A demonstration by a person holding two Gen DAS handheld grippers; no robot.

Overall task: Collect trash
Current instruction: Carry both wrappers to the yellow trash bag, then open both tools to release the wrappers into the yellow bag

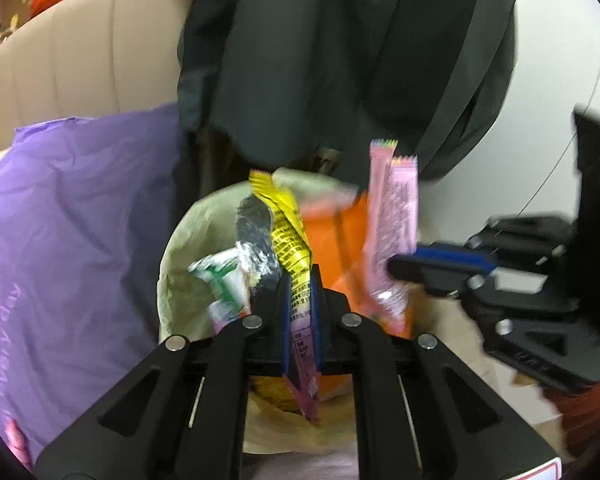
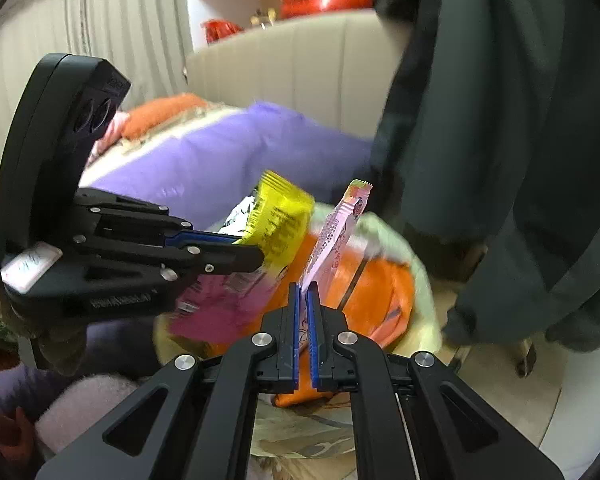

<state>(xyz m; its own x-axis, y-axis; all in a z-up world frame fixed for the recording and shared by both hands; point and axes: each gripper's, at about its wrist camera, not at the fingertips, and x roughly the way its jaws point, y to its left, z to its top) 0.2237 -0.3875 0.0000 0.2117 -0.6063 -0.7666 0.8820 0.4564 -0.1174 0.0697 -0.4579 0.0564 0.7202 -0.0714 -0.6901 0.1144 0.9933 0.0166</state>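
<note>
Trash is split between the two hands right now, both parked over the bin [image 1: 172, 280]. The left gripper [image 1: 300, 280] has its fingers clamped on a yellow wrapper [image 1: 288, 232] that turns pink lower down and hangs out below the pads; its top edge sticks up past the fingertips over the bin's mouth. The right gripper [image 2: 304, 292] has its fingers pinched together on a thin pink sachet [image 2: 336, 228], which stands up at a tilt, serrated top edge free in the air.

From the left wrist view the right gripper [image 1: 396, 268] comes in from the right side with the sachet [image 1: 392, 220] upright, just beside the yellow wrapper but not touching it as far as I can tell. From the right wrist view the left gripper [image 2: 256, 258] reaches in from the left, so the two sets of fingertips are near each other above the bin.

Inside the bin there's already an orange bag [image 2: 388, 296], a crumpled foil wrapper [image 1: 256, 232] and a green-white packet [image 1: 228, 276]. The bin has a pale liner folded over its rim.

Room is tight: a purple bag [image 1: 80, 220] crowds the bin's left edge, a dark coat [image 1: 340, 60] hangs right behind it, low over the far rim. Open floor [image 2: 500, 392] shows to the right only.
</note>
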